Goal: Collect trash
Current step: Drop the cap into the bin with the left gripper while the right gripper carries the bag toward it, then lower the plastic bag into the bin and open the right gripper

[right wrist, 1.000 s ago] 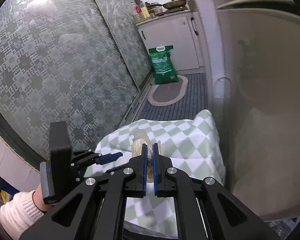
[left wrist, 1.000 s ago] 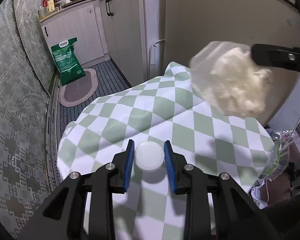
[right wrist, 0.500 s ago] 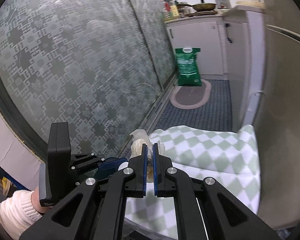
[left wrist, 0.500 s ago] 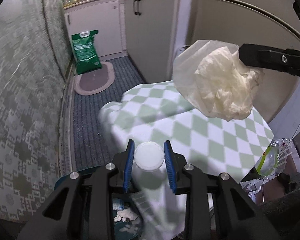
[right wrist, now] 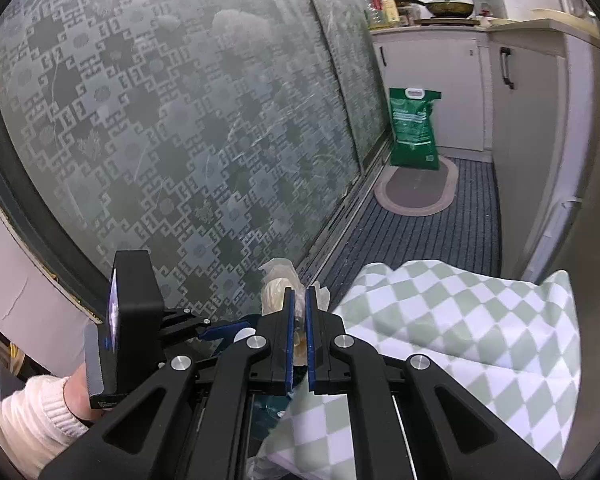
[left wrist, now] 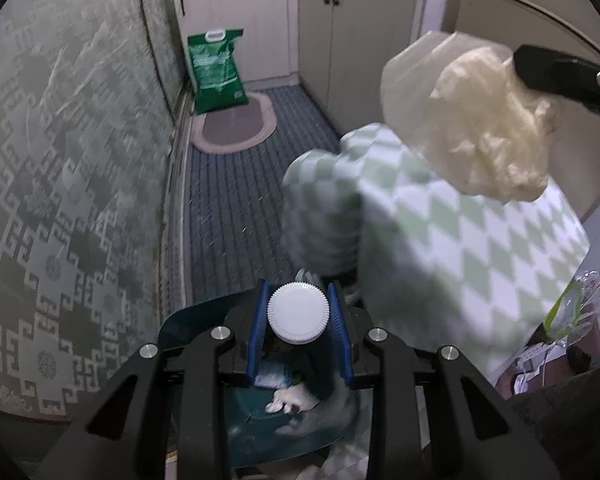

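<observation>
My left gripper [left wrist: 298,312] is shut on a white ribbed bottle cap [left wrist: 299,313] and holds it above a dark teal trash bin [left wrist: 260,412] on the floor, which has white scraps inside. My right gripper [right wrist: 297,320] is shut on a crumpled cream plastic bag [right wrist: 278,284]. In the left wrist view the bag [left wrist: 484,128] hangs at the upper right from the right gripper's black finger [left wrist: 568,76], over the green-and-white checked tablecloth [left wrist: 460,240]. The left gripper also shows in the right wrist view [right wrist: 224,328], lower left.
A patterned frosted glass door [right wrist: 180,120] runs along the left. A green sack [left wrist: 216,72] and an oval mat [left wrist: 232,128] lie on the striped floor by white cabinets [left wrist: 340,40]. The checked table [right wrist: 460,340] sits at right, with plastic clutter [left wrist: 568,312] beside it.
Both grippers have swung left off the table. The cap now hangs over the teal bin instead of the tablecloth. The bag stays gripped and has followed leftward.
</observation>
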Available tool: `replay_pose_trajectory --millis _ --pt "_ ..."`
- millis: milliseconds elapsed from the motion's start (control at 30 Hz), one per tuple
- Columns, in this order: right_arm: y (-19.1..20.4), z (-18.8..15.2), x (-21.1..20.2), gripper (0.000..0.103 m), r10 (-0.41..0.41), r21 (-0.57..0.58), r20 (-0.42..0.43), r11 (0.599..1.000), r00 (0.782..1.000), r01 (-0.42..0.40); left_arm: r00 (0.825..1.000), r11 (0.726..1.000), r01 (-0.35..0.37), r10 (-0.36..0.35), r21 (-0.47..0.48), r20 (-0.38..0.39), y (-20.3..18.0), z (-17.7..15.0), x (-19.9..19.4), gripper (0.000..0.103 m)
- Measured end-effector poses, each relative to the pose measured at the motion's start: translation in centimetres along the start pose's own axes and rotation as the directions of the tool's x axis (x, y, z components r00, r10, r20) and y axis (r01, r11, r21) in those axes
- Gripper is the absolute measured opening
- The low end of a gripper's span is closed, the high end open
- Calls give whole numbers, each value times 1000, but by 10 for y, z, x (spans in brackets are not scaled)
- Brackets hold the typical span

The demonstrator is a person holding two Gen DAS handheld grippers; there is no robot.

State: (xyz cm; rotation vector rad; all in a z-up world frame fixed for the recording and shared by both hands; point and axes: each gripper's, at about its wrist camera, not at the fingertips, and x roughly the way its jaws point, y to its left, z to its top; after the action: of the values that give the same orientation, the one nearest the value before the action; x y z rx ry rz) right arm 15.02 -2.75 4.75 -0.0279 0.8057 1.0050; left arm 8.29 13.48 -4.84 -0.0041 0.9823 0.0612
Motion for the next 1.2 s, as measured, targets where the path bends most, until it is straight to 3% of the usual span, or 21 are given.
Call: replay_pose_trajectory --millis 467,567,900,1200 --pt "38 2 49 5 29 -47 -91 998 995 -34 993 999 -41 38 -27 -109 42 -28 12 33" --pt "43 0 58 5 26 -53 -115 998 993 -32 991 998 -55 51 -33 -124 49 -32 15 40" --pt "59 -11 97 5 13 -81 -226 996 974 -32 997 994 -62 57 -91 -60 74 -36 -8 46" --pt "83 -37 146 5 -32 -152 -367 988 930 -26 997 991 -62 66 -118 27 84 -36 -36 49"
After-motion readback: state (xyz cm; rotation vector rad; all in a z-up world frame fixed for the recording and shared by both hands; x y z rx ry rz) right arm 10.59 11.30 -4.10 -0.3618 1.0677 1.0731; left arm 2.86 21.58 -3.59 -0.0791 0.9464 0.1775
